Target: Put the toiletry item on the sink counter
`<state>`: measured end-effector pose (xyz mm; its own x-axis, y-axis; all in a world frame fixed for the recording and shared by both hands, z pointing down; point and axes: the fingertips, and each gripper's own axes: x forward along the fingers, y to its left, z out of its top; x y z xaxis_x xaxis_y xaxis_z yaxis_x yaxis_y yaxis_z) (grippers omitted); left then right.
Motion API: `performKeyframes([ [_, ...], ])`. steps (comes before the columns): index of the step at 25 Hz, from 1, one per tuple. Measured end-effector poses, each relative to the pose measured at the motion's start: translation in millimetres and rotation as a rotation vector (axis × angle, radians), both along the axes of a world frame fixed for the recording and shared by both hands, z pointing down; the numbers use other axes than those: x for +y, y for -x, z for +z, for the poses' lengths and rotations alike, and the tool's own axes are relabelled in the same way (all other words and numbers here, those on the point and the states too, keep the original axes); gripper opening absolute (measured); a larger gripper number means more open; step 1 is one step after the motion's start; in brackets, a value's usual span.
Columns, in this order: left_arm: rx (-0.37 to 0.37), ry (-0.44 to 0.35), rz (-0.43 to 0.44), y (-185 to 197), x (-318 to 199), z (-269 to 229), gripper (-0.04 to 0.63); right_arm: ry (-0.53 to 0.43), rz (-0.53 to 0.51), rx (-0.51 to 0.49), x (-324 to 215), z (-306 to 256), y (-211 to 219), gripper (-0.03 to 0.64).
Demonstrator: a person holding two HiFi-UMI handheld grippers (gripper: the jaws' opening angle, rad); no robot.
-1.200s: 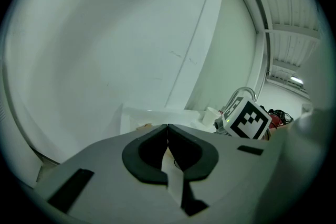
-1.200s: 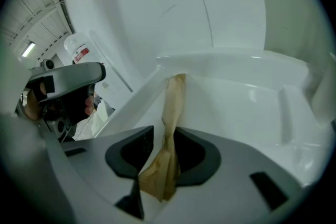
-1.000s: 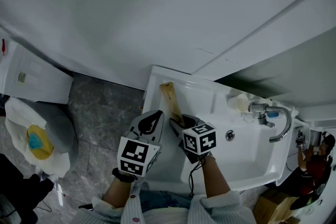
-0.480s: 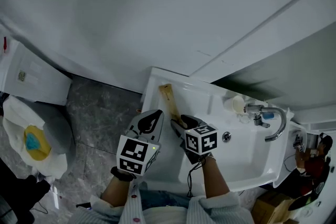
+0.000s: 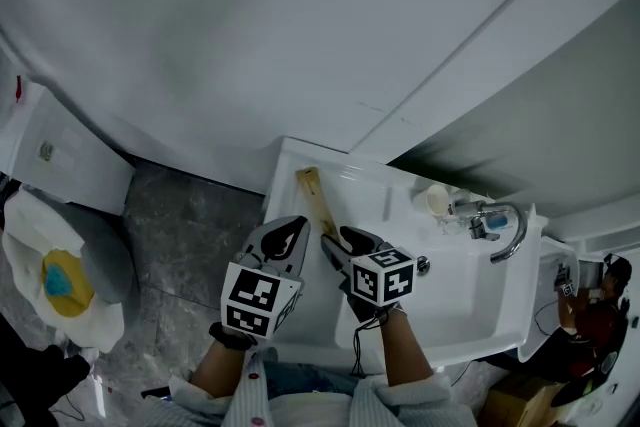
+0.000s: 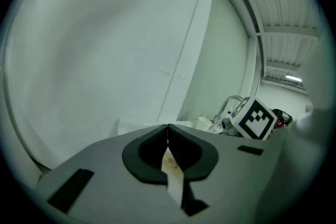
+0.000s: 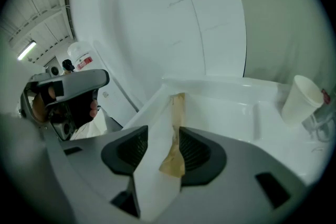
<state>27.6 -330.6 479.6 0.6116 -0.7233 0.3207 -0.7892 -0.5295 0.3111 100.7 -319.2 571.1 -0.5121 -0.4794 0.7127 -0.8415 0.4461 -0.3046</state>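
Observation:
The toiletry item is a long tan strip lying along the left rim of the white sink counter. My right gripper is at its near end, open, with one jaw on each side. In the right gripper view the item runs away from my right gripper along the counter, its near end between the spread jaws. My left gripper hovers just left of the item, shut, tips together. A pale strip shows in the gap behind its tips.
A chrome faucet and a white cup stand at the basin's far right; the cup also shows in the right gripper view. White wall panels rise behind the sink. A white cabinet and a white bag with a yellow object sit at left.
The right gripper's jaws have spread apart around the item's near end. The whole view has shifted slightly; both grippers stay close to the sink's left rim.

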Motion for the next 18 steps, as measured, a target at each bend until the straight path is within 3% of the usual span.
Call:
performKeyframes([
  [10,-0.016,-0.088,0.004,4,31,-41,0.017,-0.146,-0.024,-0.111,35,-69,23,0.181],
  [18,0.001,-0.146,0.000,6,60,-81,0.017,-0.330,-0.055,-0.175,69,-142,35,0.152],
])
